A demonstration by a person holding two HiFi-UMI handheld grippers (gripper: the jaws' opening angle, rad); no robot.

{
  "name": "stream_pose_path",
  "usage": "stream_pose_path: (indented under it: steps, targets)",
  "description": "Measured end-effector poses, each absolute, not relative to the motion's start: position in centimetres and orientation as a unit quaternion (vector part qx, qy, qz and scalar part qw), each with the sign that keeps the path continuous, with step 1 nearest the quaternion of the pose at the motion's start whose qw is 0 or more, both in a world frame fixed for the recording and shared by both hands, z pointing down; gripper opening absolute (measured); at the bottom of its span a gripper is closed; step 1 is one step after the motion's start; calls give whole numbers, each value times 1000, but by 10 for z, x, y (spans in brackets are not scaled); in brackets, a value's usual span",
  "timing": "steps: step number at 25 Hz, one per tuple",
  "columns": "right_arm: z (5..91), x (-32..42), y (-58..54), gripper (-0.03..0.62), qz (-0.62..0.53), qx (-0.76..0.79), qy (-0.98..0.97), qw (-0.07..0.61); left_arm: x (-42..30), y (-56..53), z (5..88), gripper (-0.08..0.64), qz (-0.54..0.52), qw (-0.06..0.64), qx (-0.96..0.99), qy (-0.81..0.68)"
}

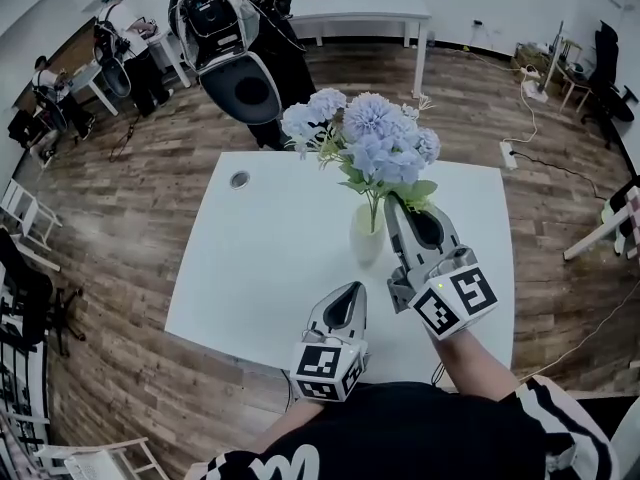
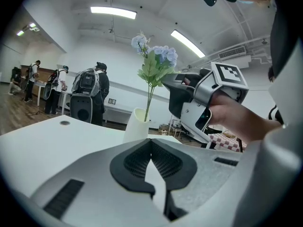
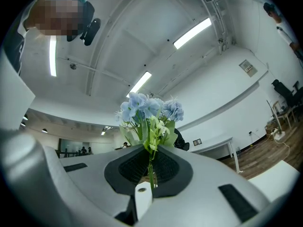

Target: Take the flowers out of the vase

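Head view: nearest the person, the left gripper [image 1: 349, 290] hovers over the white table [image 1: 250, 268], its jaws pressed together on nothing. Beyond it, the right gripper [image 1: 396, 204] is pinched on the green stems of the flowers [image 1: 372, 138], just above the mouth of the vase [image 1: 366, 236]. The stems sit in the vase; how deep is hard to tell. Recommended: lift straight up along the stems with a firm grip, so the slim vase does not tip. The idle left gripper could steady it. A bystander [image 1: 225, 48] stands well beyond the table.
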State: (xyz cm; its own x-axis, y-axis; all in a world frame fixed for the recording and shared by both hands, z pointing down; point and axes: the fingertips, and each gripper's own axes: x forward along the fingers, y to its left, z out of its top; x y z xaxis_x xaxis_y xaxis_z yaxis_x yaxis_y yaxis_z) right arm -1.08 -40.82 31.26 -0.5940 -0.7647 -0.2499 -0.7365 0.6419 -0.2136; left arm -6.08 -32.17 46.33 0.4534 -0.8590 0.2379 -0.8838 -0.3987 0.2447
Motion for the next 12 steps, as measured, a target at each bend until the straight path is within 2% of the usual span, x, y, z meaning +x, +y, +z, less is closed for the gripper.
stream_pose_path:
  steps: [12]
  targets:
    - [298, -12, -394, 26, -23, -420, 888, 187, -67, -308, 473, 3, 33, 163, 836, -523]
